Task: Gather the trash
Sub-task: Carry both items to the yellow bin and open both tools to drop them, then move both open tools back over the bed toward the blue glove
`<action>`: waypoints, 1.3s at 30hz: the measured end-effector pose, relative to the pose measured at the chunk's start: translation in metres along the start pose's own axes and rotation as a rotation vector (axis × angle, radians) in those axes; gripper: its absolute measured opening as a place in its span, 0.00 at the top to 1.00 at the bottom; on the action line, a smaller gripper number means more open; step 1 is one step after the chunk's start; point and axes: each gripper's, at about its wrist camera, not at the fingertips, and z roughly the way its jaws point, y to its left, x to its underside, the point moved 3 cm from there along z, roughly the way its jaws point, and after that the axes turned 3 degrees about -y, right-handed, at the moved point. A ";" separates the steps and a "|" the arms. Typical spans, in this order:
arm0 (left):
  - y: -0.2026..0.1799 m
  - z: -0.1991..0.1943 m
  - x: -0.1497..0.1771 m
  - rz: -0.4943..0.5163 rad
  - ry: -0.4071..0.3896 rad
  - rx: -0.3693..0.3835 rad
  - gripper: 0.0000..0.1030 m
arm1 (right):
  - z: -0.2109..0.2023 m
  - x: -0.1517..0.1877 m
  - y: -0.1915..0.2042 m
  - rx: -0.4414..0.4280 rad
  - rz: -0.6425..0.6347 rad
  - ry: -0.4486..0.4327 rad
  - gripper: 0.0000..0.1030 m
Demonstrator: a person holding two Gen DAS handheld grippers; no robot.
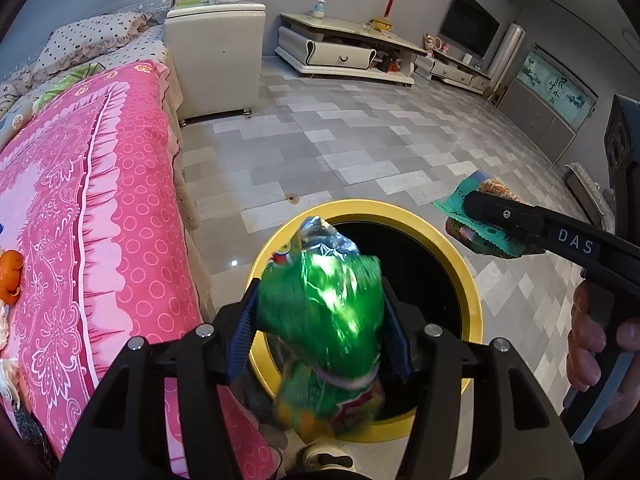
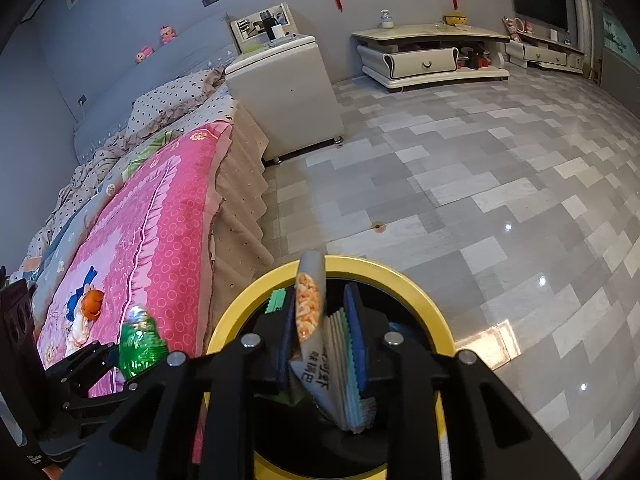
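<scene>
- We hold the left gripper [image 1: 320, 320] over the yellow-rimmed bin [image 1: 472, 280], which stands on the tiled floor [image 1: 360, 140] just beside the bed with the pink blanket [image 1: 100, 200].
- Its blue fingers [image 1: 242, 336] stand roughly half spread on either side of a green snack bag [image 1: 324, 312]. The bag looks blurred and hangs down past the fingers toward the dark bin mouth; from this picture we cannot tell whether the pads press on it.
- In the right wrist view the same green bag [image 2: 138, 344] shows at the left gripper's tips, near the edge of the bed.
- The right gripper [image 2: 322, 340] also hangs above the bin [image 2: 424, 308]. Its fingers [image 2: 356, 332] stand a little apart, with a grey snack packet [image 2: 310, 308] and some folded teal-edged wrappers [image 2: 340, 360] between them.
- The grey packet stands upright and leans toward the left-hand finger; whether either pad presses on it we cannot tell.
- From the left wrist view the right gripper [image 1: 472, 200] reaches in from the right, with the teal and orange packets [image 1: 480, 216] at its tip, level with the bin rim's far right side. A hand [image 1: 592, 344] grips its handle.
- An orange [image 1: 10, 276] lies on the pink blanket.
</scene>
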 end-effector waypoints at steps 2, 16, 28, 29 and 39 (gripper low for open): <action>0.000 -0.002 -0.001 -0.007 0.001 0.010 0.44 | -0.002 -0.002 -0.003 0.013 0.005 -0.007 0.72; 0.037 -0.046 0.003 -0.035 -0.076 -0.080 0.13 | -0.022 0.006 -0.004 0.049 0.038 -0.044 0.45; 0.127 -0.115 0.012 -0.099 -0.154 -0.231 0.11 | -0.043 0.018 0.083 -0.060 -0.093 -0.040 0.41; 0.137 -0.122 0.012 -0.106 -0.163 -0.246 0.11 | -0.043 0.018 0.092 -0.072 -0.104 -0.039 0.41; 0.223 -0.181 0.020 -0.188 -0.220 -0.371 0.11 | -0.040 0.020 0.175 -0.158 -0.196 -0.015 0.39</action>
